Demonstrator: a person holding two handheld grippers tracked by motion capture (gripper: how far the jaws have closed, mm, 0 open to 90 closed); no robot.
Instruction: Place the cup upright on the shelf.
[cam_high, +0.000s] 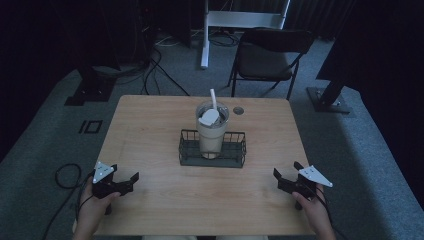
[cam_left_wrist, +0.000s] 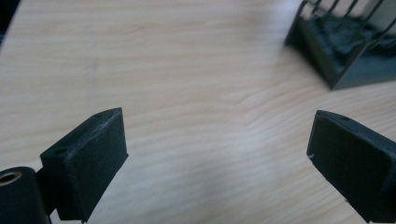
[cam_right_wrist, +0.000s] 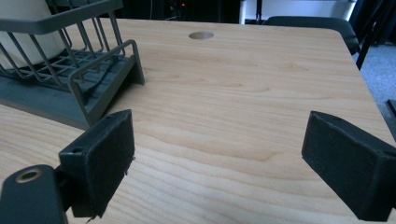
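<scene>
A pale cup (cam_high: 211, 131) with a lid and a white straw (cam_high: 213, 99) stands in a dark wire basket (cam_high: 187, 148) at the middle of the wooden table (cam_high: 150, 130). My left gripper (cam_high: 129, 176) rests low near the table's front left corner, jaws wide apart and nothing between them; the same gripper (cam_left_wrist: 217, 154) faces bare wood, with a basket corner (cam_left_wrist: 327, 51) at the upper right. My right gripper (cam_high: 286, 170) sits near the front right, also open and empty. In the right gripper view that gripper (cam_right_wrist: 219, 149) looks past the basket (cam_right_wrist: 79, 84) at the left.
A round cable hole (cam_high: 238, 110) lies in the table behind the basket; the same hole (cam_right_wrist: 201, 35) is visible in the right gripper view. A dark folding chair (cam_high: 267, 57) and a white stand (cam_high: 240, 22) are on the floor beyond the table. Cables trail at the left.
</scene>
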